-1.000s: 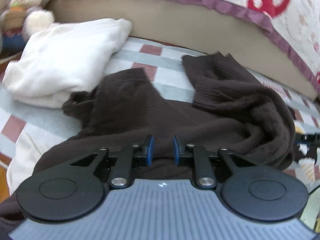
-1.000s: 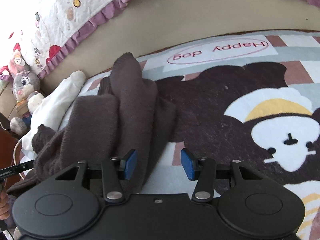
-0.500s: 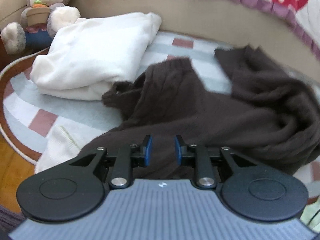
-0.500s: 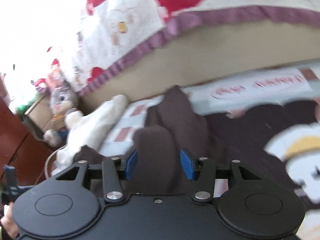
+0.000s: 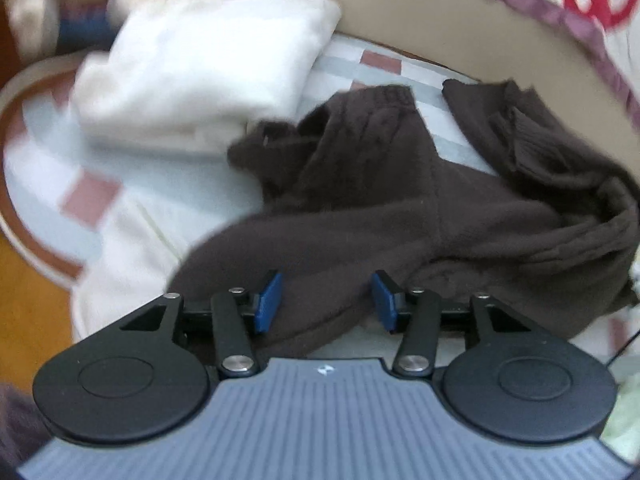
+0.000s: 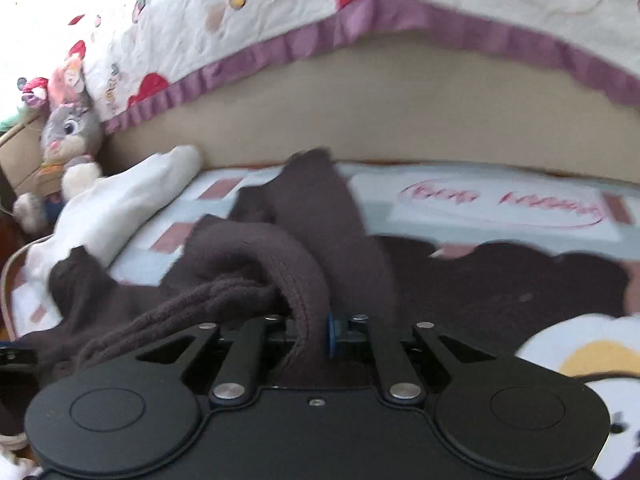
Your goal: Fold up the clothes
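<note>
Closest in, the right gripper [image 6: 326, 334] has its jaws clenched on a thick rolled fold of the brown sweater [image 5: 400, 216], the knit bunched up and spilling over the tool's left side. The left gripper [image 5: 326, 302] hangs with its blue pads spread wide, grasping nothing, a hump of the same sweater sitting between them.

The sweater looks soft, fleecy and fairly bulky. It should droop and drag rather than hold any shape, and it won't slip easily, since the knit catches on itself. It lies rumpled on the patterned rug [image 5: 80, 196], toward the rug's left edge, one ribbed cuff or hem reaching out toward the rug's far edge. The best hold, I'd judge, is on a ribbed edge or a seam, where the cloth is firmer and a pinch takes one layer, not a wad. Whether this heap is a fold half made or a garment being shaken out flat, the pictures don't settle.

Further along the left edge, a white garment [image 5: 208, 64] lies folded in a neat pad. Beyond the rug's far edge rises a beige bed side [image 6: 380, 112] under a quilt [image 6: 280, 4] with a purple frill, and a plush rabbit [image 6: 66, 140] sits at the far left corner. Wooden floor [image 5: 32, 296] shows past the rug's left rim.
</note>
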A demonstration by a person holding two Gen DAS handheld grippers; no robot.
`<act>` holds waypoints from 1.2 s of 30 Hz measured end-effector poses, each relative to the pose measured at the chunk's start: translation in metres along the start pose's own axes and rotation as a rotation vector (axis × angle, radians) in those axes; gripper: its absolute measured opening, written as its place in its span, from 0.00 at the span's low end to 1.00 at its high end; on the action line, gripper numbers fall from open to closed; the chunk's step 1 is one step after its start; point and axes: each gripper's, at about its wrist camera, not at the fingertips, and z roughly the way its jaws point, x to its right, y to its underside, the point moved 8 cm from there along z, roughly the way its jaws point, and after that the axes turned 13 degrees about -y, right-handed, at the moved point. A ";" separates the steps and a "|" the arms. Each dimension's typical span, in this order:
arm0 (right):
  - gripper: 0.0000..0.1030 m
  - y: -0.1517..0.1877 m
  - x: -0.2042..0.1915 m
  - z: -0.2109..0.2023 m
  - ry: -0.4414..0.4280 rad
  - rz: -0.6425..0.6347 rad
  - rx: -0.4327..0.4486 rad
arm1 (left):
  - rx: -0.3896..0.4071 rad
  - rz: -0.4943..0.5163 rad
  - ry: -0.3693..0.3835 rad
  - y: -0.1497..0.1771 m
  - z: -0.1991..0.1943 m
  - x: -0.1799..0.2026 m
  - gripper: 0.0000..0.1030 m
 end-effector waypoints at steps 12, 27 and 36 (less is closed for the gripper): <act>0.10 -0.023 -0.010 -0.024 0.145 -0.167 0.075 | 0.041 0.387 -0.214 0.035 0.010 0.027 0.53; 0.14 -0.003 -0.041 -0.017 -0.239 -0.018 0.023 | 0.387 0.480 -0.390 -0.073 -0.041 0.033 0.09; 0.14 0.018 -0.089 -0.013 -0.618 0.067 -0.033 | 0.646 0.561 -0.263 -0.183 -0.061 0.124 0.09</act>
